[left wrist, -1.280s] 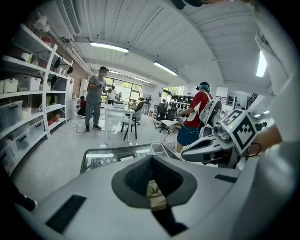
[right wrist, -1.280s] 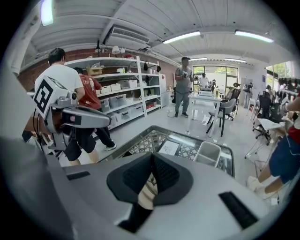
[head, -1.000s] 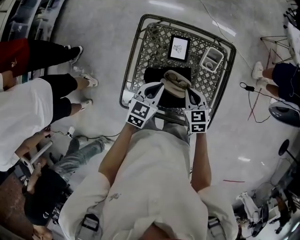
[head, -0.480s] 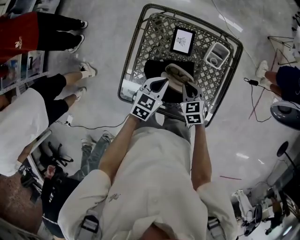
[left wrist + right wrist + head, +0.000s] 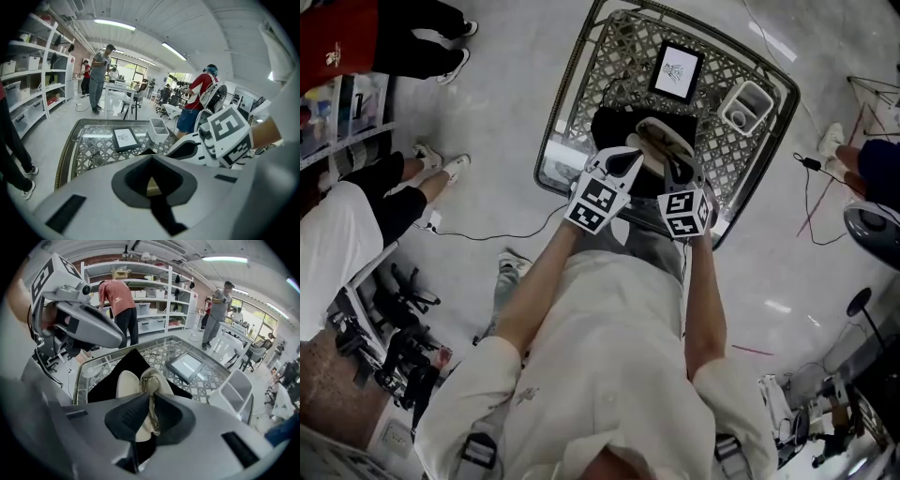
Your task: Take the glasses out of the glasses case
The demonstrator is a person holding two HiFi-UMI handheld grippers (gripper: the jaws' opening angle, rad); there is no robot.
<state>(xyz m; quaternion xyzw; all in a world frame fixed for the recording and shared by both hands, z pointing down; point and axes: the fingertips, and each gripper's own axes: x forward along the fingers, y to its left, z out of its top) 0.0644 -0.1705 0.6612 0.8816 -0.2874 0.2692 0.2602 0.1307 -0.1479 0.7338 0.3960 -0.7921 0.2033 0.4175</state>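
1. The glass-topped desk carried a black cloth, and an open cream glasses case lay on that cloth.
2. The glasses, thin metal-framed, sat partly inside the open case, with the frame rising out of its near end.
3. The right gripper stood over the near end of the case. Its tongs were closed on the glasses frame, which ran between the two dark pads.
4. The left gripper was at the case's left edge in the head view. In the left gripper view its tongs were pressed together, with a sliver of the cream case showing between the pads.
5. The two grippers were close beside each other, one on either side of the case's near end.
6. A dark-framed tablet lay flat on the desk beyond the cloth. A white container stood to its right, apart from the cloth.
7. Other persons stood around the desk and at the shelving in the background.
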